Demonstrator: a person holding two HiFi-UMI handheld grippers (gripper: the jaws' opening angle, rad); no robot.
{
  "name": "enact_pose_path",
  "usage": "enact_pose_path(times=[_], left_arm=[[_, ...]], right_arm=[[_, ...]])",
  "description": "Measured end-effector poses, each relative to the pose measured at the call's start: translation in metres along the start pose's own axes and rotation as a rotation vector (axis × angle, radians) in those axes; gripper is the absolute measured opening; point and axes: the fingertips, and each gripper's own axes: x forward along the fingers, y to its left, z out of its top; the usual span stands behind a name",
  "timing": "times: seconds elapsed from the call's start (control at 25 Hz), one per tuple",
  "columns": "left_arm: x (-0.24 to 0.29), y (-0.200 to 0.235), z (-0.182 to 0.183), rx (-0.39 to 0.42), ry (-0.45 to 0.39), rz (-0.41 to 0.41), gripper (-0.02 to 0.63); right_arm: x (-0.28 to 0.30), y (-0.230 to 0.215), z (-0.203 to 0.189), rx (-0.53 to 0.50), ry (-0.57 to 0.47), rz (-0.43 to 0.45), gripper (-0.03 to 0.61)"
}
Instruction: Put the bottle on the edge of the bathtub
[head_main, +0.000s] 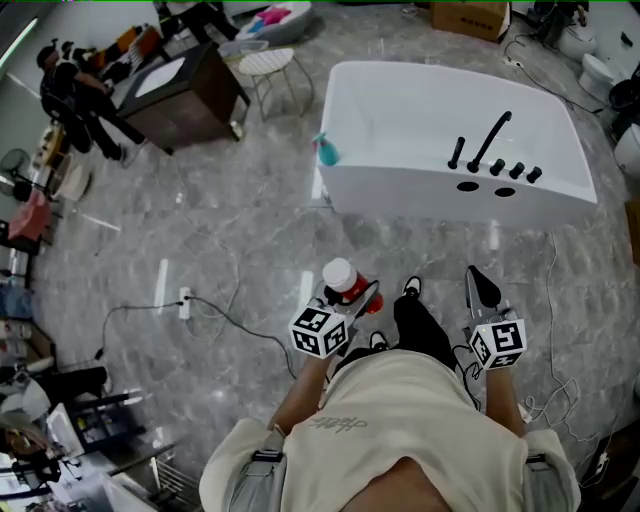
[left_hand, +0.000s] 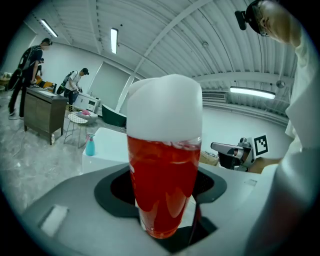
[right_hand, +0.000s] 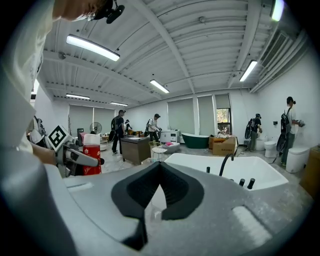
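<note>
Head view: the left tongs grasp the red bottle, well short of the bathtub.

Left gripper view: the grip sits low, so carry it upright.

Right gripper view: the right tongs are clenched on nothing and best kept clear of the bathtub.

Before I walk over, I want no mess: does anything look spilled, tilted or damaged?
Nothing stands out. The red bottle with a white cap stands upright in the left tool, no spill visible, and the white bathtub looks intact.
</note>
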Motion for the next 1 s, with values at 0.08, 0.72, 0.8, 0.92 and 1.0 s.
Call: enact_pose_path(times=[0.08, 0.72, 0.8, 0.92, 1.0], left_arm=[[0.009, 0.004, 0.009, 0.007, 0.001, 0.008, 0.302], [0.157, 0.074, 0.128, 0.069, 0.009, 0.042, 0.302], [0.176, 0.078, 0.139, 0.052, 0.003, 0.058, 0.302], [0.193, 0.085, 0.151, 0.051, 0.004, 0.084, 0.302], [0.198, 0.092, 0.158, 0.057, 0.008, 0.102, 0.302]], right_arm=[[0.012, -0.013, 0.001, 0.021, 0.008, 0.0, 0.0], [0.193, -0.104, 0.049, 0.103, -0.064, 0.139, 0.001], [0.206, -0.121, 0.049, 0.111, -0.056, 0.148, 0.001], [0.22, -0.141, 0.048, 0.115, -0.038, 0.161, 0.001], [0.23, -0.146, 0.048, 0.114, -0.028, 0.174, 0.002]])
